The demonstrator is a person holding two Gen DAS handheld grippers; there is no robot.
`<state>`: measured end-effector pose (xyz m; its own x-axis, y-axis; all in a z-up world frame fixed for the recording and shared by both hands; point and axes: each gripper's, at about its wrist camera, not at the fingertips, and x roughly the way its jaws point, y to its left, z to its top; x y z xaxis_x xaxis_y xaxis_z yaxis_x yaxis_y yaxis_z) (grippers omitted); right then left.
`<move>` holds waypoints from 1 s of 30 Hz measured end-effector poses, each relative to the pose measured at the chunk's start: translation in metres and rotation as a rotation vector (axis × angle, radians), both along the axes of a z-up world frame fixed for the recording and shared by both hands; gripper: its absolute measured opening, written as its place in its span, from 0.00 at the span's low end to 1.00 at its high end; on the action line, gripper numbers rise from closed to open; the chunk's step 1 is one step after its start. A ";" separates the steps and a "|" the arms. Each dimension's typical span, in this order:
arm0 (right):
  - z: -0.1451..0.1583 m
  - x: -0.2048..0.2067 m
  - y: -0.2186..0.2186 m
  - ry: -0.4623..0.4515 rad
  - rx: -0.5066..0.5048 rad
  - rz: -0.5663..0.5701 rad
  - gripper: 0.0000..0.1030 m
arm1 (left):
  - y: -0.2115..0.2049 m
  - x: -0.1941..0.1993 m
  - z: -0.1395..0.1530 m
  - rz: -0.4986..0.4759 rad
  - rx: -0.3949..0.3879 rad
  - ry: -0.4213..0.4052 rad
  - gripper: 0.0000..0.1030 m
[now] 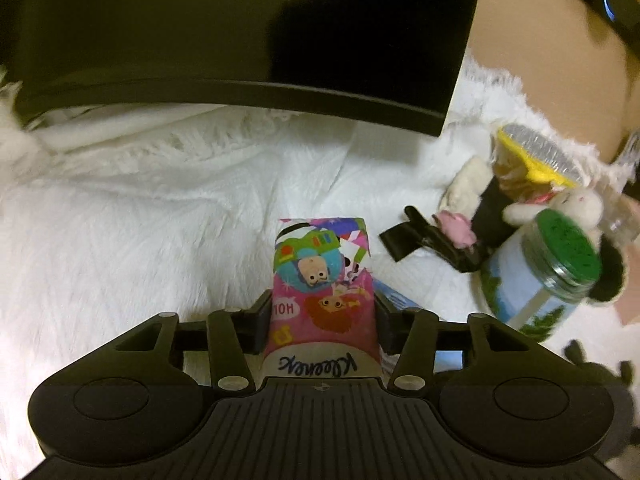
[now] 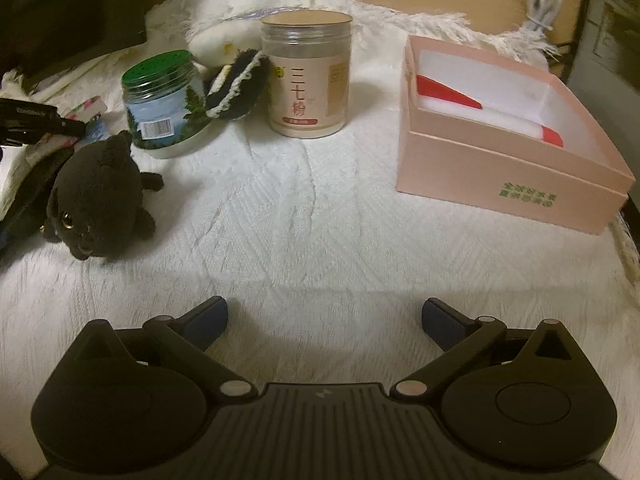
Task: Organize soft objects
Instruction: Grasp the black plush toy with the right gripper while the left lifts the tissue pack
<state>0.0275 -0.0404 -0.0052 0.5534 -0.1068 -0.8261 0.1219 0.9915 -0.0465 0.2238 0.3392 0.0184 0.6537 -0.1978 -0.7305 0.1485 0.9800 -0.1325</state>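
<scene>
The left gripper (image 1: 323, 312) is closed on a small tissue pack (image 1: 323, 280), and its two fingers press the pack from both sides. The pack is soft and a little squeezed in the middle. It is pink, with bright cartoon figures in blue, green and orange, and the word Kleenex stands on a white band at the end nearest to the camera. It is held above the white fluffy cloth (image 1: 140, 220), in front of a big dark box (image 1: 240, 32).

To the right of the pack lie a black clip (image 1: 416, 236) and a jar with a green lid (image 1: 552, 276), which leans to one side. A white plush toy (image 1: 560, 204) rests against this jar.

The right gripper (image 2: 324, 320) is open wide, with nothing between its fingers, and it hangs over the white cloth. In front of it, to the left, a black plush cat (image 2: 100, 200) lies near the green-lidded jar. A taller clear jar with a beige label (image 2: 307, 76) stands upright in the middle. A pink open box (image 2: 512, 184) stands well apart on the right.
</scene>
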 end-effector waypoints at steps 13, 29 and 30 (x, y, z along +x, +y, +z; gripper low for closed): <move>0.089 0.033 0.045 -0.203 -0.007 0.227 0.87 | 0.057 -0.091 0.051 0.226 -0.252 -0.035 0.51; 0.022 0.120 0.176 0.284 0.450 0.331 0.28 | 0.100 -0.153 0.037 0.334 -0.196 0.045 0.51; 0.025 0.125 0.180 0.248 0.428 0.342 0.24 | 0.103 -0.155 0.036 0.332 -0.205 0.048 0.51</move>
<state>0.1530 0.1398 0.0195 0.2826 0.4144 -0.8651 -0.1708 0.9092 0.3797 0.0687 0.4425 0.0542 0.6725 -0.1268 -0.7291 -0.1832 0.9260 -0.3300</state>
